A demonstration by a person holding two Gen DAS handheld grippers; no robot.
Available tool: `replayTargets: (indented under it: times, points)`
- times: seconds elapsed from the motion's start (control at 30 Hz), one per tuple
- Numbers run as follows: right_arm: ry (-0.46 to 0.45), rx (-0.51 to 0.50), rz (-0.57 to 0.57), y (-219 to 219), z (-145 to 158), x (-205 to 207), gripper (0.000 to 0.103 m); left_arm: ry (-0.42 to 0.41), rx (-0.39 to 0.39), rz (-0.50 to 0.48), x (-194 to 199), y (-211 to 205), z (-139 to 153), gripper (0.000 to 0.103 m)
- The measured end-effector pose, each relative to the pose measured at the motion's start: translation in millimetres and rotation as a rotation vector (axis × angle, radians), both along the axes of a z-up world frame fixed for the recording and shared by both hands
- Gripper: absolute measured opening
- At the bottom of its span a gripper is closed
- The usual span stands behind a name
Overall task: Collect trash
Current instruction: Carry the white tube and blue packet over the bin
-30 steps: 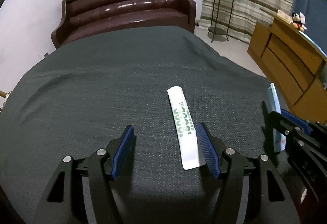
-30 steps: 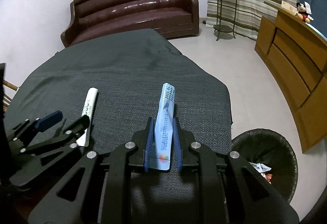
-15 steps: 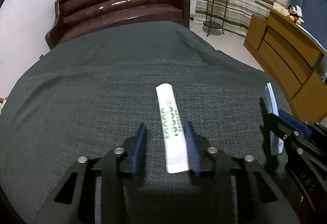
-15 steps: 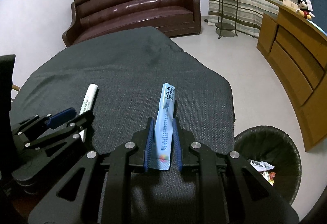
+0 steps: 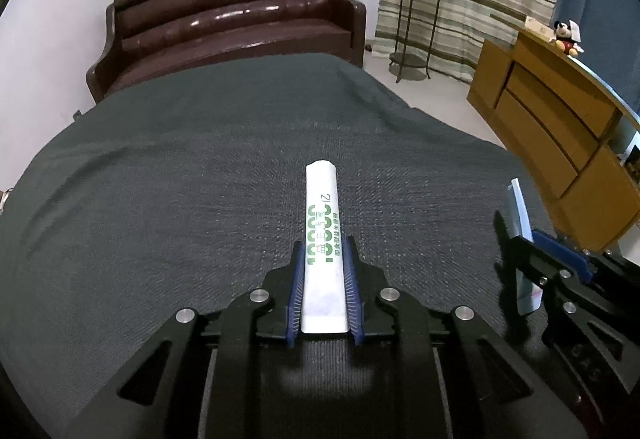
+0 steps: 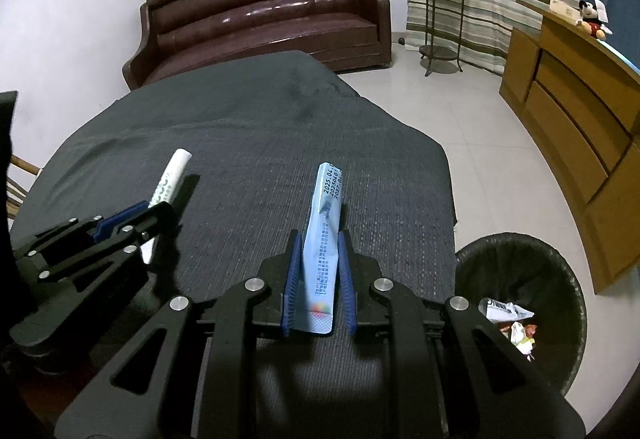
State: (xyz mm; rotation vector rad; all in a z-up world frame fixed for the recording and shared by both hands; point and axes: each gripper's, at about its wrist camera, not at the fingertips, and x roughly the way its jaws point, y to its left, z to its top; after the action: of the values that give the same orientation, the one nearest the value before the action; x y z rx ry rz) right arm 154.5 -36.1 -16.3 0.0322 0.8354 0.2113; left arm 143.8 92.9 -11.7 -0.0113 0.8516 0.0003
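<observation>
Gripping 2 sachets, both grippers level.

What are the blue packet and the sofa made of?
The blue packet, held in the right claw, looks like thin glossy plastic film: it creases, bends and carries printed dates. The sofa looks like shiny brown leather or a leather look-alike, since bright highlights run along its padded ridges.

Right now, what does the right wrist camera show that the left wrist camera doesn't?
Only the right wrist view shows the black trash bin on the floor, with wrappers inside. Only the left wrist view shows the green print on the white packet head-on. Both show the left gripper shut on the white packet, the right gripper shut on the blue packet, the dark tablecloth and the brown sofa.
</observation>
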Motion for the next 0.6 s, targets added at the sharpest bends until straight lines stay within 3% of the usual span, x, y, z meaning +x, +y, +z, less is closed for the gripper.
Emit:
replayTargets:
  times: [0.6]
  points:
    - [-0.063, -0.006, -0.015, -12, 20, -53, 0.018, -0.114, 0.007, -0.033, -59, -23, 25, 0.02]
